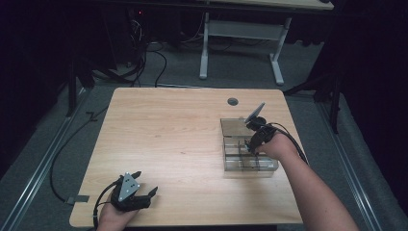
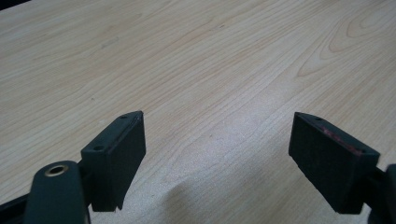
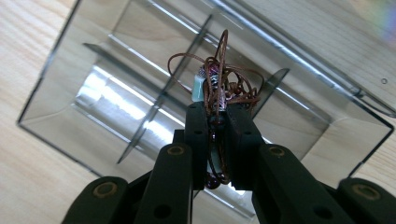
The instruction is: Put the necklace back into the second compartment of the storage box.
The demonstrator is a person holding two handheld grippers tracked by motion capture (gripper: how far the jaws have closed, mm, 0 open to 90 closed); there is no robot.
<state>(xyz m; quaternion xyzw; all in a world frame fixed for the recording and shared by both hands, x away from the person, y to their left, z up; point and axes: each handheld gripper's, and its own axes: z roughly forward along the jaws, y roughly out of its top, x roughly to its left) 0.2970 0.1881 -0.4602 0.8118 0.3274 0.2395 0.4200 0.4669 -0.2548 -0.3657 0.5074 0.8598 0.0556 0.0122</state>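
A clear plastic organiser box (image 1: 231, 126) with dividers lies on the right half of the wooden table (image 1: 168, 134). My right gripper (image 1: 251, 143) hangs over it, shut on a tangle of brown cord with beads (image 3: 218, 86), which sticks up from between the jaws above the box's compartments (image 3: 116, 88). At the table's front left edge rests my left gripper (image 1: 144, 185), open. Its two black pads (image 2: 116, 149) stand wide apart over bare wood, nothing between them.
A round cable hole (image 1: 233, 101) sits near the table's far edge. Beyond the table stand a white desk frame (image 1: 240, 43) and loose cables (image 1: 144, 57) on grey carpet. A metal rail (image 1: 43, 163) runs along the floor at the left.
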